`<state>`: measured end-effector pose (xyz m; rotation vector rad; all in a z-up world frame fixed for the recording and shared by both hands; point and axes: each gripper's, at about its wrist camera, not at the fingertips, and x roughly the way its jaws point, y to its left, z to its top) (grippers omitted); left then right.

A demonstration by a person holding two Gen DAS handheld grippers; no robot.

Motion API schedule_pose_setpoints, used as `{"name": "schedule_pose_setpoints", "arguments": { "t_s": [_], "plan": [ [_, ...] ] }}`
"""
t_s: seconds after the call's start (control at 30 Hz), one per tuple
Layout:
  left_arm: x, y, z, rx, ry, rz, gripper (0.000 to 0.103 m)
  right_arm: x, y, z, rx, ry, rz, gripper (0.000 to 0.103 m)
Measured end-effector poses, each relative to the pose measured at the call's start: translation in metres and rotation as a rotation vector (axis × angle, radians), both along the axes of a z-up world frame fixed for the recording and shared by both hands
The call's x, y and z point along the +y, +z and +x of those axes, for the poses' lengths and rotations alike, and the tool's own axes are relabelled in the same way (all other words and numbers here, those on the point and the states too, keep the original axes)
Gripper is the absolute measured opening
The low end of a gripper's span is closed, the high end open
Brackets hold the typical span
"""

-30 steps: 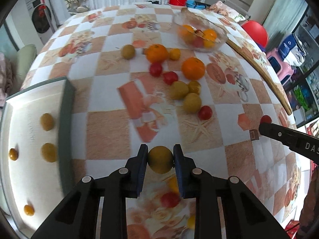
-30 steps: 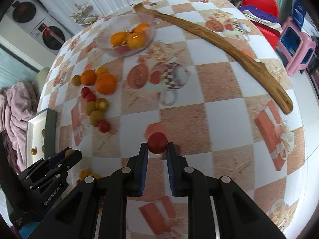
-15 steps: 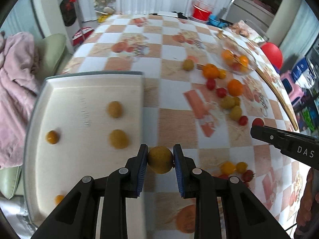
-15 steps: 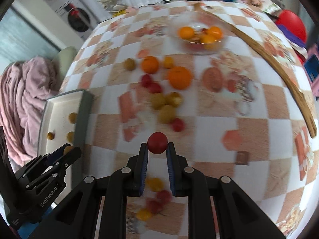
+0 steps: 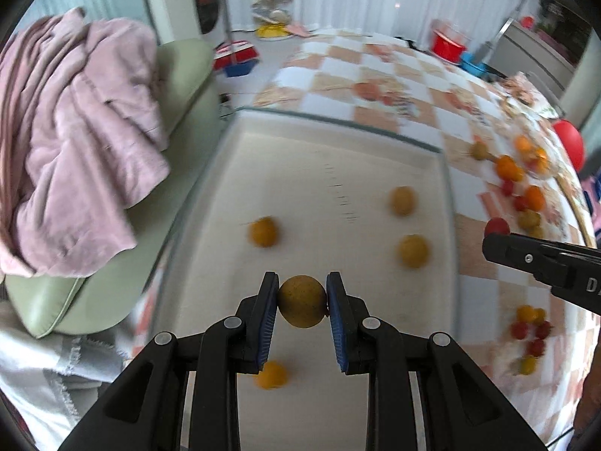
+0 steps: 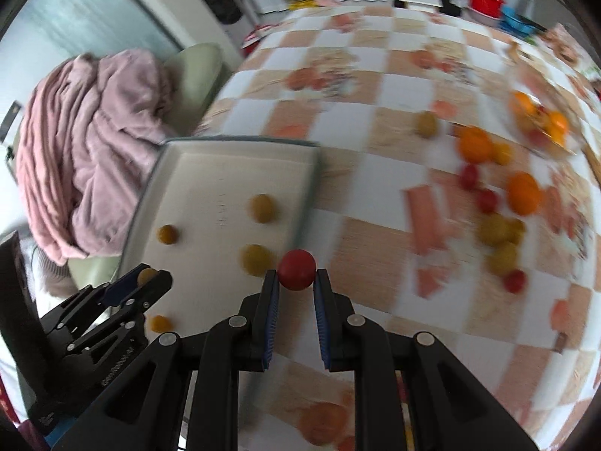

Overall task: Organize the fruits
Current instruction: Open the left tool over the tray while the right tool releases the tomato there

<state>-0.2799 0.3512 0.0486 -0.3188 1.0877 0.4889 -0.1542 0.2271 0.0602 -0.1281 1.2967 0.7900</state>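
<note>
My left gripper (image 5: 302, 302) is shut on a yellow-green round fruit (image 5: 301, 300) and holds it above the near part of a white tray (image 5: 300, 173). The tray holds several yellow and orange fruits, such as one at its middle (image 5: 263, 232). My right gripper (image 6: 296, 278) is shut on a red tomato (image 6: 296, 269) above the tablecloth by the tray's right rim (image 6: 306, 203). Each gripper shows in the other's view: the right one (image 5: 499, 242), the left one (image 6: 148, 282).
Loose oranges (image 6: 524, 192), red tomatoes and yellow fruits lie on the checked tablecloth to the right. A glass bowl (image 6: 541, 120) with oranges stands farther back. A pink blanket (image 5: 75, 120) lies on a green chair left of the tray. Small tomatoes (image 5: 529, 334) lie near the table's front.
Both grippers have swung left with their fruits. The left one has gone from the tablecloth to above the tray. The right one has come up to the tray's right rim.
</note>
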Motion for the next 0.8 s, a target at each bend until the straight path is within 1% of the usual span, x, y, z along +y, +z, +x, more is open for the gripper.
{"name": "schedule_pose_setpoints", "arguments": {
  "t_s": [0.13, 0.23, 0.37, 0.57, 0.6, 0.63, 0.67, 0.7, 0.73, 0.8],
  "plan": [
    [0.019, -0.014, -0.012, 0.037, 0.043, 0.006, 0.028, 0.033, -0.011, -0.013, 0.024, 0.060, -0.007, 0.020],
    [0.026, -0.022, -0.016, 0.056, 0.058, 0.000, 0.028, 0.046, -0.021, -0.022, 0.028, 0.094, -0.030, 0.020],
    [0.026, -0.031, -0.018, 0.082, 0.060, 0.000, 0.028, 0.054, -0.035, -0.028, 0.049, 0.112, -0.062, 0.021],
    [0.023, -0.033, -0.018, 0.104, 0.045, 0.026, 0.029, 0.058, -0.050, -0.033, 0.058, 0.133, -0.114, 0.022],
    [0.023, -0.033, -0.017, 0.111, 0.044, 0.031, 0.031, 0.058, -0.050, -0.033, 0.059, 0.132, -0.114, 0.022],
    [0.023, -0.033, -0.016, 0.118, 0.047, 0.044, 0.037, 0.059, -0.050, -0.033, 0.058, 0.132, -0.114, 0.022],
    [0.023, -0.032, -0.017, 0.120, 0.052, 0.048, 0.064, 0.059, -0.050, -0.033, 0.058, 0.135, -0.115, 0.022],
    [0.024, -0.030, -0.018, 0.107, 0.057, 0.050, 0.077, 0.059, -0.050, -0.032, 0.059, 0.139, -0.114, 0.024],
    [0.023, -0.028, -0.020, 0.085, 0.054, 0.047, 0.077, 0.059, -0.050, -0.032, 0.065, 0.142, -0.110, 0.026],
    [0.021, -0.028, -0.020, 0.096, 0.045, 0.057, 0.077, 0.058, -0.047, -0.031, 0.064, 0.136, -0.101, 0.037]
  ]
}}
